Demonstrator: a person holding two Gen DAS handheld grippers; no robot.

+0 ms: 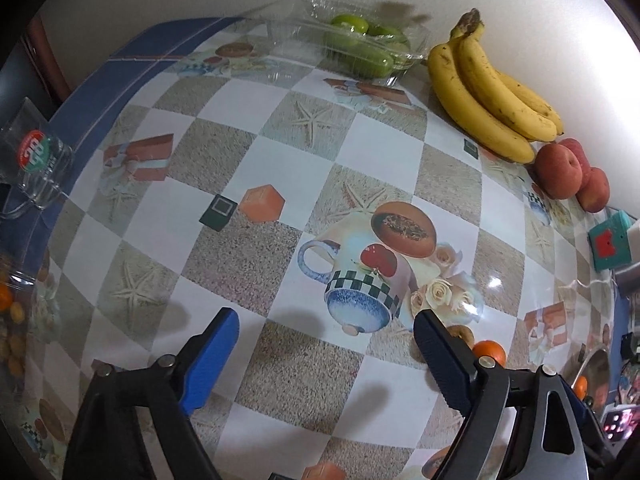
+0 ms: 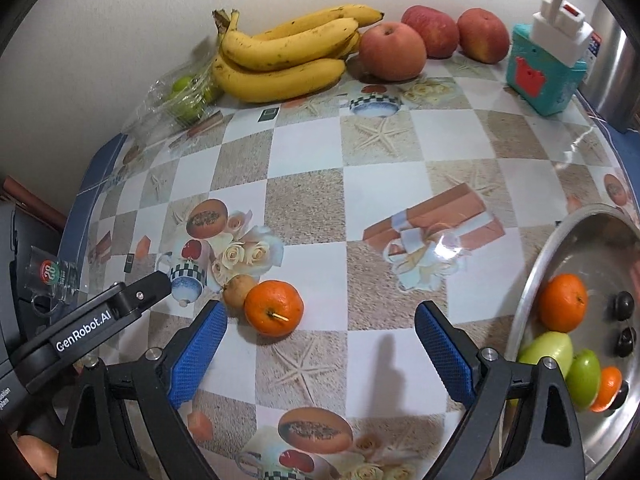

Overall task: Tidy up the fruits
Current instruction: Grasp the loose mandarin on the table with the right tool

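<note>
- Right gripper (image 2: 320, 344) hangs wide and empty above the tablecloth (image 2: 304, 196), seemingly lined up toward the loose tangerine (image 2: 273, 307) just beside its left finger.
- Left gripper (image 1: 326, 344) is likewise wide, holding nothing.
- Steel bowl (image 2: 532, 272) at right already collects tangerines and green fruit.
- Bananas (image 2: 280, 52) and apples (image 2: 392, 51) sit grouped along the wall.

Open surface (image 2: 320, 184) runs toward 12 o'clock up to the bananas (image 2: 280, 56) and apples (image 2: 392, 52), flanked by the tangerine (image 2: 274, 307) at 10 and the steel bowl (image 2: 532, 280) at 3.

Plain white wall (image 2: 120, 20) behind checkered tablecloth (image 2: 304, 200).
</note>
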